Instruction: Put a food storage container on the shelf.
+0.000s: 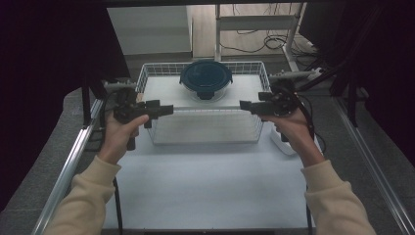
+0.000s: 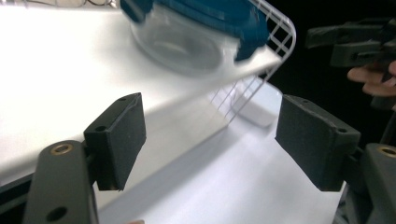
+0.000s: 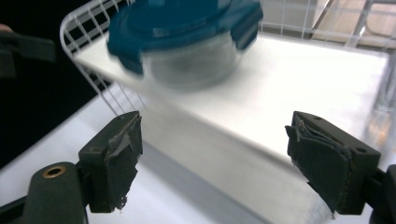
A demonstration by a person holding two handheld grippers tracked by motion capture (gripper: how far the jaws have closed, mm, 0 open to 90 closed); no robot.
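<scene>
Left claw (image 1: 169, 109): jaws standing apart, nothing btwn them, hovering just off the wire basket's (image 1: 147, 73) left near corner.
Right claw (image 1: 243, 105): jaws also standing wide, gripping nothing, at basket's right near corner.
Container (image 1: 206, 78): clear bowl w/ blue clip lid, sitting inside basket, toward counter's (image 1: 205, 181) far edge.
Hands: apart, one per basket side.

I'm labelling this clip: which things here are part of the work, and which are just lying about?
Part of the work:
- wire basket
- glass container with blue lid inside it
- left gripper, open
- right gripper, open

Lying about:
- white object right of the basket
- cables on the floor behind
</scene>
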